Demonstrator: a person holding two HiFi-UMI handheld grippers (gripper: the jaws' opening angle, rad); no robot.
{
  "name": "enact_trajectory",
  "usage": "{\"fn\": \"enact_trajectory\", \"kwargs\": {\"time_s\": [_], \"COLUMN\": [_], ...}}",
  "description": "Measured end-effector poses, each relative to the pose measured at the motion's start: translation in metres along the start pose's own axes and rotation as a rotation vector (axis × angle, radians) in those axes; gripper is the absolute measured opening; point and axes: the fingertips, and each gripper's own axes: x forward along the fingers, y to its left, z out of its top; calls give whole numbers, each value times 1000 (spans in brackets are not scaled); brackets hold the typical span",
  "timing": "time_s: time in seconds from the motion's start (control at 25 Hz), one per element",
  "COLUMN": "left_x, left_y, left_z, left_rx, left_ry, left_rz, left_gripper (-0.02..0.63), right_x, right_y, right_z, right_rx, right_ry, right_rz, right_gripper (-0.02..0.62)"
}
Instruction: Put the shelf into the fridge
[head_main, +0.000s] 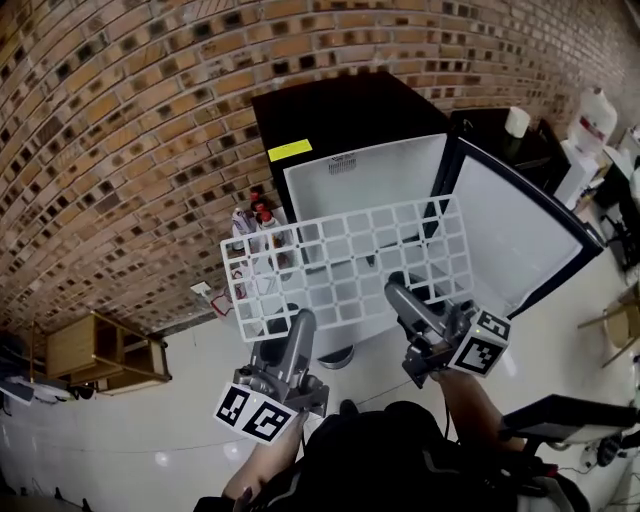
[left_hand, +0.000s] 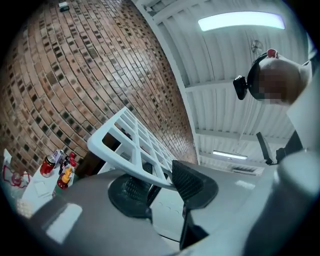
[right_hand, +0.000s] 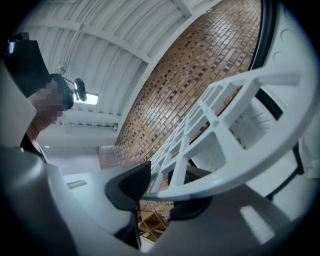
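Observation:
A white grid shelf (head_main: 350, 262) hangs in the air in front of the small black fridge (head_main: 345, 125), whose door (head_main: 515, 235) stands open to the right. My left gripper (head_main: 300, 322) is shut on the shelf's near edge at its left part. My right gripper (head_main: 398, 292) is shut on the same edge further right. In the left gripper view the shelf's rim (left_hand: 131, 161) runs between the black pads (left_hand: 192, 182). In the right gripper view the rim (right_hand: 220, 181) lies across the pads (right_hand: 131, 187). The fridge's white inside (head_main: 365, 180) shows behind the shelf.
A brick wall (head_main: 130, 130) stands behind the fridge. Red-capped bottles (head_main: 258, 215) sit on a low stand left of the fridge. A wooden rack (head_main: 100, 350) is at far left. A white jug (head_main: 595, 115) and furniture stand at the right edge.

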Motion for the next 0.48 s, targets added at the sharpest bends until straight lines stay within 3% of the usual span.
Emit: {"fn": "enact_trajectory", "kwargs": {"time_s": [0.48], "left_x": [38], "left_y": [9], "left_z": [-20], "left_rx": [-38], "left_ry": [47], "left_rz": [-49], "left_gripper": [120], "right_x": [-6], "right_y": [-34], "right_z": [15], "right_rx": [-18], "right_ry": [-3], "right_rz": [-60], "right_gripper": [118]}}
